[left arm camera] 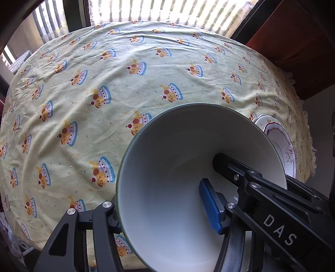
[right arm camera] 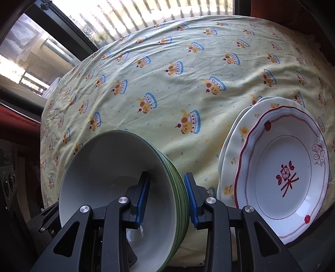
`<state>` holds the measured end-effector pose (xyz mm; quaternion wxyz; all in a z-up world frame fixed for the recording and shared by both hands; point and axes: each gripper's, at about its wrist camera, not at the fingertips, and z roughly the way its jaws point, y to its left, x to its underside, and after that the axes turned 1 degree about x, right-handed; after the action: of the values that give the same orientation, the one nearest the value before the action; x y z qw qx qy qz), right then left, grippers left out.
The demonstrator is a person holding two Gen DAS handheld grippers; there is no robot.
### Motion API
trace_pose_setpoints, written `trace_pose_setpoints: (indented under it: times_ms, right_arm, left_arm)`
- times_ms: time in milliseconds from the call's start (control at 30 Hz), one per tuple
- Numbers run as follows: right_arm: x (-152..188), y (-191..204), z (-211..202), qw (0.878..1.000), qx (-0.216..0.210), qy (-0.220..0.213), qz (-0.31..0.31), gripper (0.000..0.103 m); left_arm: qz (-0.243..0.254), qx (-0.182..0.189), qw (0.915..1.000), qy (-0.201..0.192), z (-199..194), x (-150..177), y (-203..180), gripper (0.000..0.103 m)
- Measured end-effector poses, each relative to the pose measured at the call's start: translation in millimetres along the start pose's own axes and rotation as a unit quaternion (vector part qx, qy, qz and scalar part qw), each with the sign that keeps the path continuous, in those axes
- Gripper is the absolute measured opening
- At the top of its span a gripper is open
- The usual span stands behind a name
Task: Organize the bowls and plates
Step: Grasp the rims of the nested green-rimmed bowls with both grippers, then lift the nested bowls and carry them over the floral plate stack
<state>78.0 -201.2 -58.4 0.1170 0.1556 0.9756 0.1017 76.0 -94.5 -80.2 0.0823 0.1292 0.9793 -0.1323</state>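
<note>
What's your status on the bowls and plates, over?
Right gripper fingers straddle the nested bowls' rims, grip unconfirmed. Left gripper fingers straddle the bowl wall opposite. Plates stacked alongside, clear of the bowls.

A wrinkled yellow tablecloth (left arm camera: 146,87) with cake prints lies before a barred window (right arm camera: 167,12).

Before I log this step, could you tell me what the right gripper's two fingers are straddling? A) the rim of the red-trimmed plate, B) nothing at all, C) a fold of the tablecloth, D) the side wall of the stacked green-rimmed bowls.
D: in the right wrist view the right gripper has one blue pad inside the top bowl and the other outside the stacked green-rimmed bowls, walls between them.
</note>
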Motion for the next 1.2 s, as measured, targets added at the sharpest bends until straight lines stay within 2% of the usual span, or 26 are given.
trace_pose_setpoints:
  times_ms: [267, 567, 1000, 1200]
  right_arm:
    - [4, 6, -26, 0.999, 0.007, -0.026, 0.021, 0.037]
    - [0, -5, -47, 0.999, -0.024, -0.045, -0.019, 0.037]
    - [-1, -70, -78, 0.994, -0.040, -0.059, -0.080, 0.037]
    - [-4, -106, -86, 0.993, -0.035, -0.067, -0.089, 0.037]
  left_arm:
    - [0.016, 0.000, 0.9997, -0.016, -17, 0, -6, 0.060]
    - [-0.028, -0.026, 0.9975, -0.059, -34, 11, -31, 0.059]
    - [-0.076, -0.033, 0.9919, -0.097, -24, 30, -104, 0.059]
    - [-0.077, -0.028, 0.9911, -0.105, -14, 31, -137, 0.057]
